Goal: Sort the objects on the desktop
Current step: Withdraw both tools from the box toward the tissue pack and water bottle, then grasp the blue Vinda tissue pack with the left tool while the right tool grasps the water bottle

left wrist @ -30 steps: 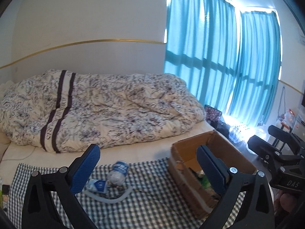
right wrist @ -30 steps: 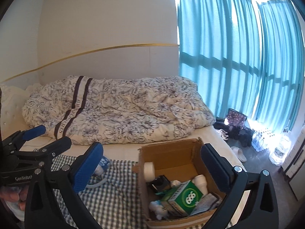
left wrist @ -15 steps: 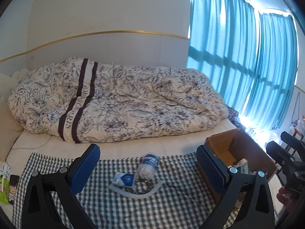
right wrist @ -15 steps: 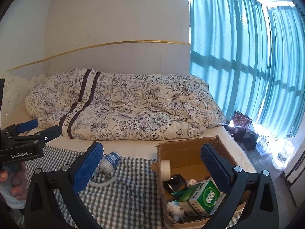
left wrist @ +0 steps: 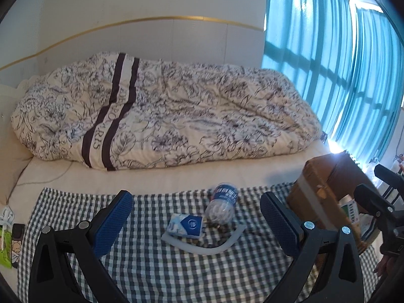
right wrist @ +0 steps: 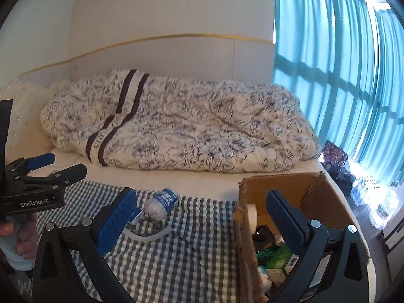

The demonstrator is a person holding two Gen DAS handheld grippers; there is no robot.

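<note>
Bottle: the clear plastic bottle with blue label [left wrist: 222, 203] lies on its side, looks empty, light, slippery; grip the middle.
Left gripper [left wrist: 197, 217]: jaws apart, empty.
Right gripper [right wrist: 199, 214]: jaws apart, empty.

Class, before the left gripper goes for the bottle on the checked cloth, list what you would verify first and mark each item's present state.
1. Left gripper open and empty: ok.
2. Plastic bottle lying free on the checked cloth: ok.
3. Tissue pack clear of the bottle: cannot tell, very close.
4. White tube clear of the bottle: cannot tell.
5. Cardboard box has room: ok, though partly filled.
6. Right gripper open, out of the way: ok.
</note>
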